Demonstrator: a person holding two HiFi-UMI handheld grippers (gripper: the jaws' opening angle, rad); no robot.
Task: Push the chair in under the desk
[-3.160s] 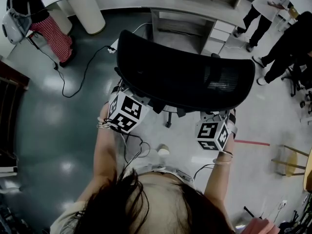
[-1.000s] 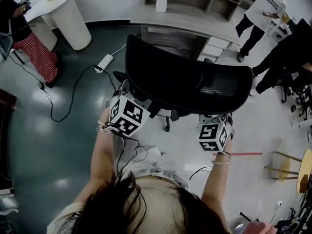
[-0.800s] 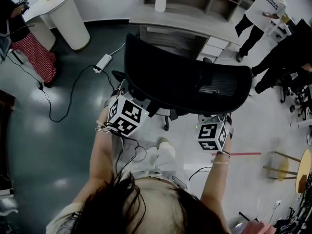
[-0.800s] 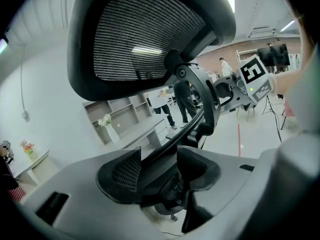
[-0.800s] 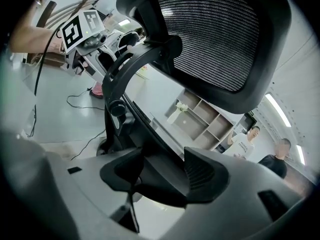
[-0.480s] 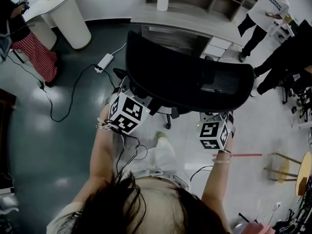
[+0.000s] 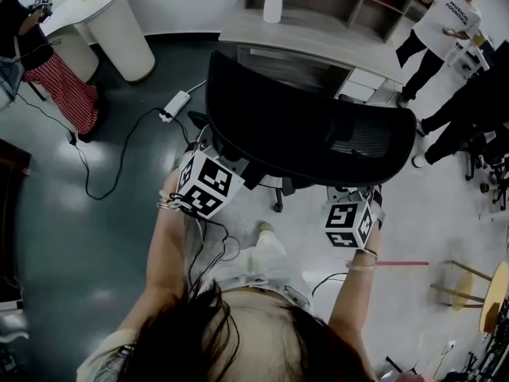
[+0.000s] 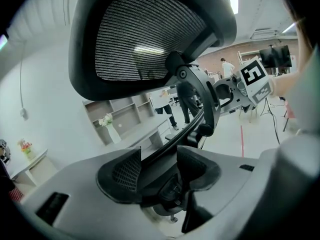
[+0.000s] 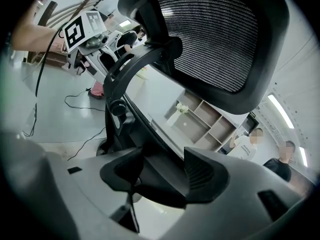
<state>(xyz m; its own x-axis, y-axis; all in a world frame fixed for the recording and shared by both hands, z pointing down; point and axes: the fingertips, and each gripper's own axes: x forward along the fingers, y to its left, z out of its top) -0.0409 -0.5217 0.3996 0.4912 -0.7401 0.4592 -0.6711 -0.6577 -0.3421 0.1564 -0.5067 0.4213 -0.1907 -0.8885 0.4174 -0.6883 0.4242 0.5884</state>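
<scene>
Left gripper (image 8: 159, 170) & right gripper (image 9: 162, 173): grey shells, black ribbed pads (image 8: 125, 171). B/w marker cubes (image 7: 205, 185). Black cable (image 7: 208, 241), bracelet (image 7: 167, 205) at left wrist.

No word, number or brand can be read anywhere. The left claw's cube (image 7: 205, 183) and the right claw's cube (image 7: 347, 223) carry only black-and-white square marker patterns, with no letters. A bystander's white T-shirt (image 7: 451, 10) has two lines of dark print, and a small greenish sign (image 9: 252, 115) hangs by the shelving, but both are too small to make out.
</scene>
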